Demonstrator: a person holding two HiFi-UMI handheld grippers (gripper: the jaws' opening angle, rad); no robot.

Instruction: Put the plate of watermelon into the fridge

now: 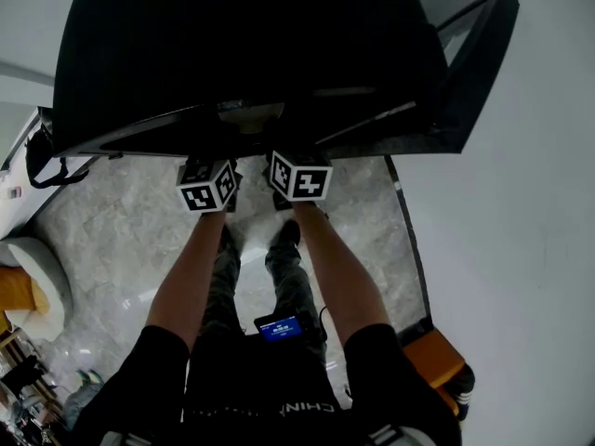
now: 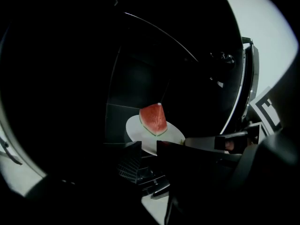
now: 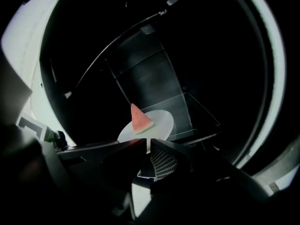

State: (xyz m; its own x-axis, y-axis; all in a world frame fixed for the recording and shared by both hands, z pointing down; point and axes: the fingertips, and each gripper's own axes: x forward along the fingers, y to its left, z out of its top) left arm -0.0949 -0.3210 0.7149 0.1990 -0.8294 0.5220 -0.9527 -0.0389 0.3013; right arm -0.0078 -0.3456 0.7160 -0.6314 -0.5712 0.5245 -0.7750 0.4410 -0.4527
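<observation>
A white plate (image 2: pixel 164 134) with a red wedge of watermelon (image 2: pixel 153 118) lies flat inside the dark fridge (image 1: pixel 251 54), on a glass shelf (image 3: pixel 197 111). My left gripper (image 2: pixel 147 146) points at the plate's near rim with a clear gap between its jaws and nothing clamped in it. From the other side my right gripper (image 3: pixel 146 144) faces the plate (image 3: pixel 154 123) and the watermelon (image 3: pixel 139 118), its jaws almost together with only a thin slit. In the head view both marker cubes (image 1: pixel 209 186) (image 1: pixel 299 177) sit side by side at the fridge opening, and the fingertips are hidden.
The fridge door (image 1: pixel 474 72) stands open to the right, next to a white wall. Marble floor (image 1: pixel 121 240) lies below, with a pale round seat (image 1: pixel 37 282) at the left and an orange object (image 1: pixel 437 356) at the lower right. The fridge interior is very dark.
</observation>
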